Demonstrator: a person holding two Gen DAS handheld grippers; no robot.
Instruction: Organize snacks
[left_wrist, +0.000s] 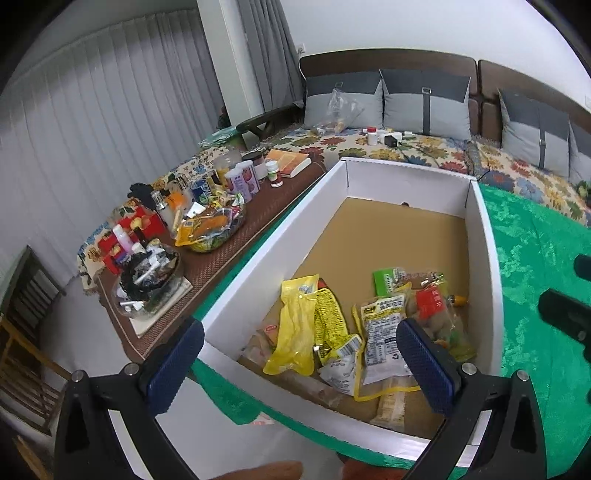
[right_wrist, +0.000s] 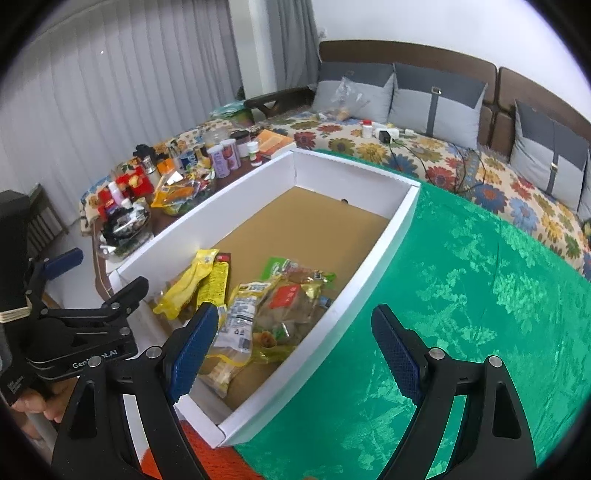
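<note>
Basically both claws hang empty over the box (left_wrist: 484, 236), a white carton w/ brown floor sitting on the green cloth (right_wrist: 461, 295) of what looks like a bed. Left claw (left_wrist: 299, 365) is spread wide, nothing between its blue pads; it hovers at the box's near-left corner. Right claw (right_wrist: 291, 343) is likewise spread and empty, straddling the box's near-right wall, one pad over the snacks, one over the cloth.

Snacks (left_wrist: 369, 325) are bunched at the near end of the box; far end is bare. My guess: dropped in close for reach, leaving room to fill toward the back. More packets wait in a clear bowl (left_wrist: 214, 229) on the counter (left_wrist: 236, 258) left of the box, prob. the supply.

Writing: yellow pouch (left_wrist: 295, 332) and white pack (left_wrist: 384, 339) carry print, too small to read. Left claw's body in the right view shows "Gen…ot.AI", partly hidden.
</note>
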